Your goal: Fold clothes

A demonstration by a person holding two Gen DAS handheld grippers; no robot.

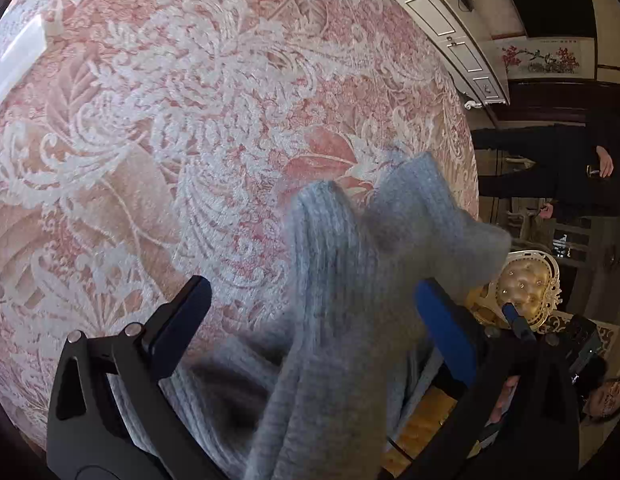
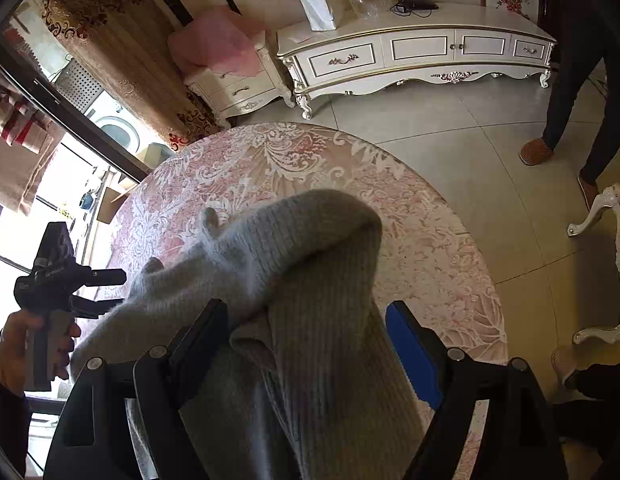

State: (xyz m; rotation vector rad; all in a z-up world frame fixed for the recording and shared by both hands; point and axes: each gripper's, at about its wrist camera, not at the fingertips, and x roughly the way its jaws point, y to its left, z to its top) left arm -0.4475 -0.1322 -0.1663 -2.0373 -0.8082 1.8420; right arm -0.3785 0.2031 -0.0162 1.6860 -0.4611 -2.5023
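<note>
— What does the left gripper's camera show?
— The left gripper [image 1: 313, 320] hangs over the round table [image 1: 190, 120] with its pink floral cloth. Its jaws stand wide apart, and the grey ribbed sweater [image 1: 333, 280] lies bunched between them, pressed by neither pad, at the near right edge of the table. A person in dark clothes [image 1: 549, 168] stands far right.
— And the right one's?
— The right gripper [image 2: 306, 332] is parted too. The sweater [image 2: 302, 264] is heaped between its fingers; the black finger [image 2: 202, 336] brushes the wool, the blue one [image 2: 413, 356] stands clear. On the left a hand [image 2: 26, 352] grips the other gripper's handle. A white sideboard [image 2: 413, 52] stands at the far wall.
</note>
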